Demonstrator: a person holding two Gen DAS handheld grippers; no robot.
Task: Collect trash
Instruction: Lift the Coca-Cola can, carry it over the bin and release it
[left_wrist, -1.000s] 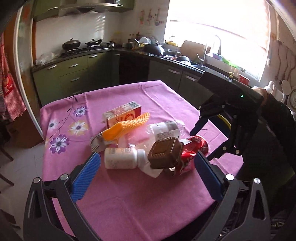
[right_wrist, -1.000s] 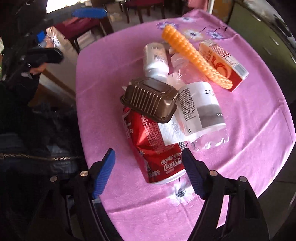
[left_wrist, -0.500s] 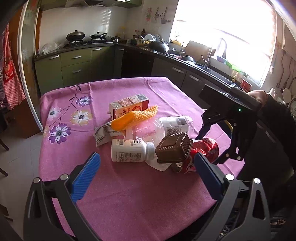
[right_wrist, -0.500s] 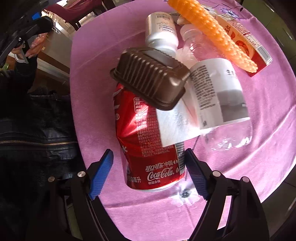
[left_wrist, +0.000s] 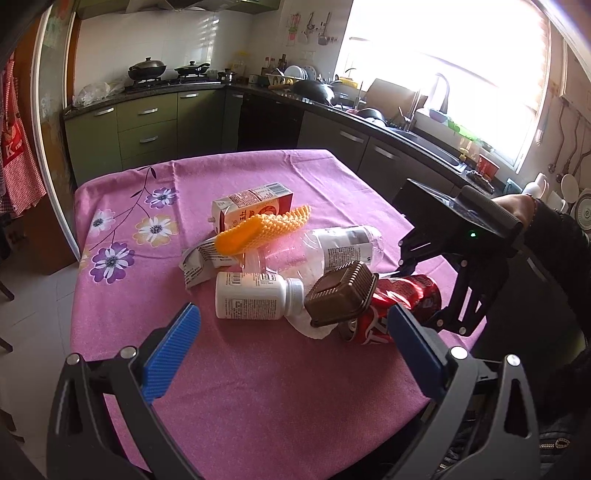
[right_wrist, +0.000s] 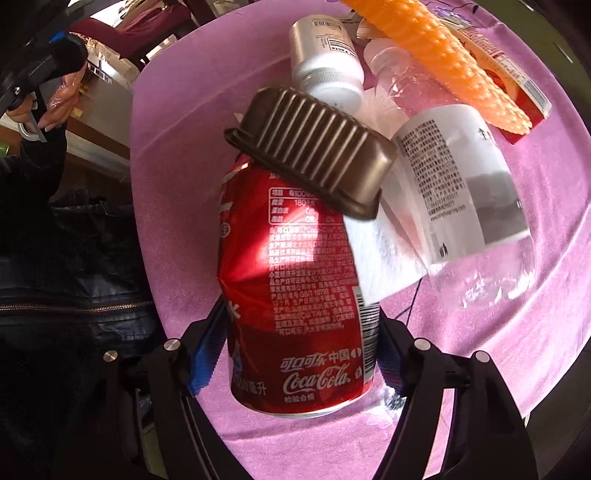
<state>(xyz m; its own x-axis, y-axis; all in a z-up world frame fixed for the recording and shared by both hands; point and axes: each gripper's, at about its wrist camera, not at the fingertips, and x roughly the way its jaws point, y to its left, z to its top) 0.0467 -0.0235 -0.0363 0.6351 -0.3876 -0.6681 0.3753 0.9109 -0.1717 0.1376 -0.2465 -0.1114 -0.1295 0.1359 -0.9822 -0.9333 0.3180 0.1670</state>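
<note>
— Where's the red can (right_wrist: 295, 295) now?

— Lying dented on the pink tablecloth (left_wrist: 258, 387), at the near right corner of the pile. The right gripper (right_wrist: 295, 365) points almost straight down over it, a blue pad on either side of its lower end. The jaws have just been narrowing, with the can between them; whether the pads actually press it, I cannot tell.

— What's at the can's twelve o'clock?

— In the right wrist view, a ribbed brown tray (right_wrist: 314, 158) upside down on its top end. At two o'clock a clear bottle (right_wrist: 461, 192) on a white napkin (right_wrist: 388, 254).

— And the left gripper (left_wrist: 291, 354)?

— Hovering short of the pile, jaws wide, holding nothing. A white pill bottle (left_wrist: 255, 299) lies ahead of it.
</note>
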